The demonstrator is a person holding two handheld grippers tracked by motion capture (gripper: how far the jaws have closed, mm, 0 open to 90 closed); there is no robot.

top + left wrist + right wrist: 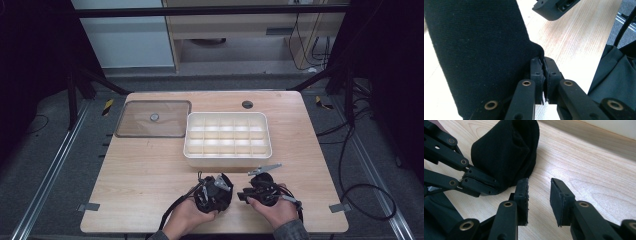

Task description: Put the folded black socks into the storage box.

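- High view: both hands sit near the table's [150, 165] front edge, at about six o'clock from the white divided tray [227, 137]
- The left gripper [212, 192] is at the seven o'clock side of the tray, with a dark bundle of black cloth [210, 197] bunched at its tip
- The right gripper [262, 192] is just beside it, toward three o'clock, its grey plate pointing at the tray
- A clear lid [152, 119] lies flat at nine o'clock from the tray, touching its left wall or very nearly so
- Left gripper view: the jaws are pressed together on a fold of the black cloth [479, 55], which rises from the pinch toward eleven o'clock
- Part of the right gripper [554, 8] shows at one o'clock, above the wood
- Right gripper view: the jaws of the right gripper [539, 195] stand apart with bare wood between them, gripping nothing
- The black cloth [506, 152] stands at eleven o'clock from these jaws, its lower edge close to the left jaw's tip
- The left gripper [477, 182] comes in from nine o'clock, clamped on the cloth's lower edge
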